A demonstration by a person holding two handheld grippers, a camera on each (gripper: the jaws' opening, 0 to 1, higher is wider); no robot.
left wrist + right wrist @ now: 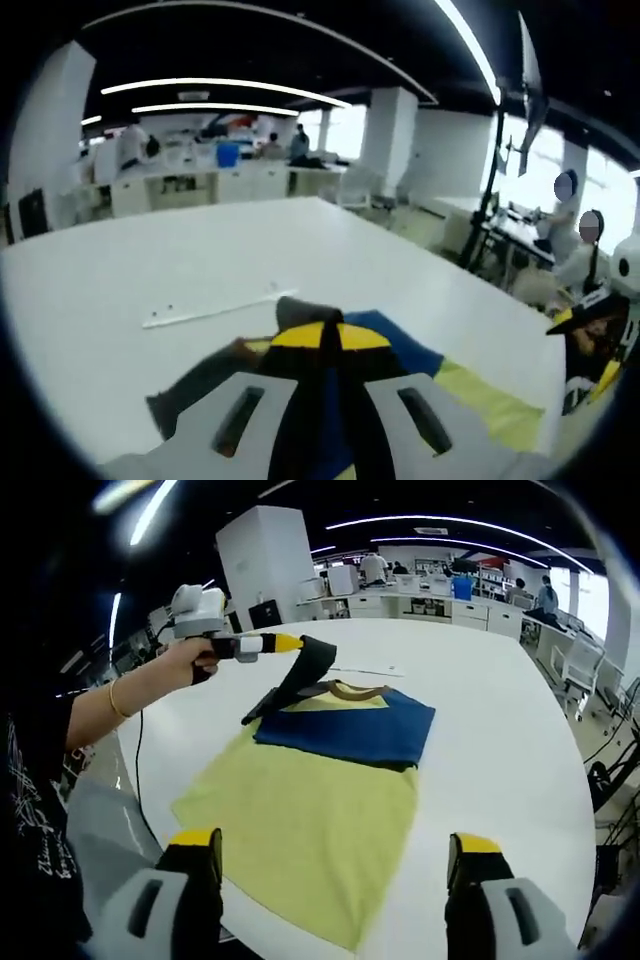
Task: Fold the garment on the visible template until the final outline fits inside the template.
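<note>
- We see the garment (pixel 345 730) lying on the white table (pixel 500 710), on top of a yellow-green template (pixel 310 830) that spreads out toward the near table edge.
- The garment's body is dark blue with a yellow patch and a brown collar at its far end; it covers the far part of the template and leaves the near part bare.
- Our left gripper (pixel 288 643), held in a hand (pixel 195 660) and seen from the right gripper view, has its yellow-tipped fingers closed on a dark sleeve (pixel 300 675) of the garment, lifting it so it hangs down to the cloth below.
- In the left gripper view, that left gripper (pixel 328 345) shows its fingers pressed together on dark fabric, with the blue garment (pixel 405 345) and the template (pixel 480 395) just beyond.
- Our right gripper (pixel 335 855) hovers above the near part of the template with its fingers wide apart and nothing between them.
- A thin white strip (pixel 215 310) lies on the table beyond the garment.
</note>
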